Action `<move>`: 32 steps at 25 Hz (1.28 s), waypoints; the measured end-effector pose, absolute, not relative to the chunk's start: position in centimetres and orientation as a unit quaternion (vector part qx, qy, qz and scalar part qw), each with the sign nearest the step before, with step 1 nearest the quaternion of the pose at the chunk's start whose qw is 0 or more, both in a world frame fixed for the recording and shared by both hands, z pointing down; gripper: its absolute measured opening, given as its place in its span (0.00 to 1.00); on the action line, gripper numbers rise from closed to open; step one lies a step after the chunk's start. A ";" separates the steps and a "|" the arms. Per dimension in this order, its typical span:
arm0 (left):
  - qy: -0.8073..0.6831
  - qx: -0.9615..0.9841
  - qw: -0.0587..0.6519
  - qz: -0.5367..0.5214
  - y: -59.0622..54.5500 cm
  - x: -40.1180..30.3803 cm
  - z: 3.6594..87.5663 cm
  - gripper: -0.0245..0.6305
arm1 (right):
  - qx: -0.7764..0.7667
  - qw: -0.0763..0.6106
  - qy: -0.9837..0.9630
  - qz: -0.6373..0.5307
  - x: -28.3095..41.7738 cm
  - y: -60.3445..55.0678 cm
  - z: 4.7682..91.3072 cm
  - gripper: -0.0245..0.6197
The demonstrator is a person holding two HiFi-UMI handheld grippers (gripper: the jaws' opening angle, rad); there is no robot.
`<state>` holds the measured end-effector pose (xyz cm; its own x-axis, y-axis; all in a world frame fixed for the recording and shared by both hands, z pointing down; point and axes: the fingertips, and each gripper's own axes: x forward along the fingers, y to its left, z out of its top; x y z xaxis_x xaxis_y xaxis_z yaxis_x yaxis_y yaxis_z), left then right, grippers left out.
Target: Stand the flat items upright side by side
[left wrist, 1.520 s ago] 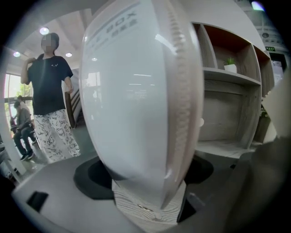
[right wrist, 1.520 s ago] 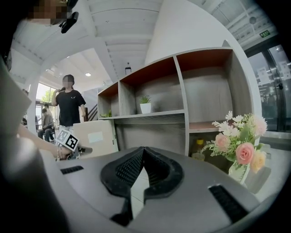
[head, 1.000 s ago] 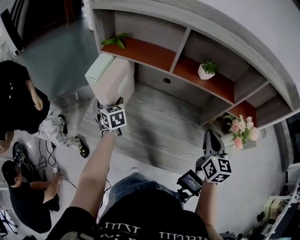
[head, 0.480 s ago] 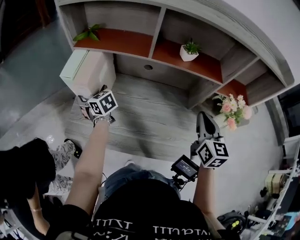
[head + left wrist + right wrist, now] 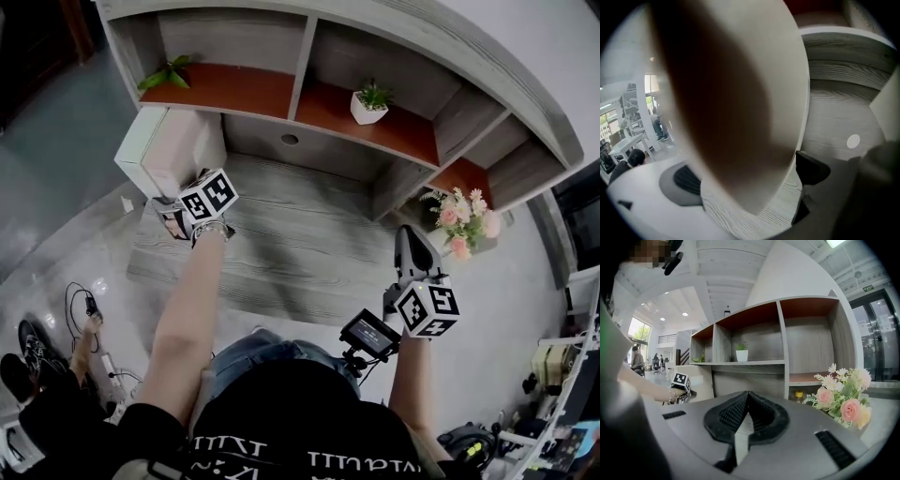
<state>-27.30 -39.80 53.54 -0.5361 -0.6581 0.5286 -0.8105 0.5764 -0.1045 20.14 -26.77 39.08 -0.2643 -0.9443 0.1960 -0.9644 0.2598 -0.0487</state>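
Observation:
Two flat boxes stand upright side by side at the left end of the grey wooden desk: a mint-green box and a beige box. My left gripper is right at their near edge. In the left gripper view the beige box fills the space between the left gripper jaws. They have just been opening and now stand wide, their pads off the box. My right gripper hovers over the desk's front right, shut and empty.
A shelf unit rises behind the desk, with a white potted plant and green leaves on its orange boards. A pink flower bouquet stands at the right. A cable hole is in the back panel. A person crouches on the floor at the left.
The left gripper has turned a little beside the upright boxes and its jaws have spread. The head view has swung to the left. The right gripper has kept still.

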 end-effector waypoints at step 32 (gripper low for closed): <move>-0.712 0.695 0.085 0.045 -28.1 -19.2 38.1 0.92 | 0.513 0.032 -0.856 0.051 18.5 -26.0 34.8 0.06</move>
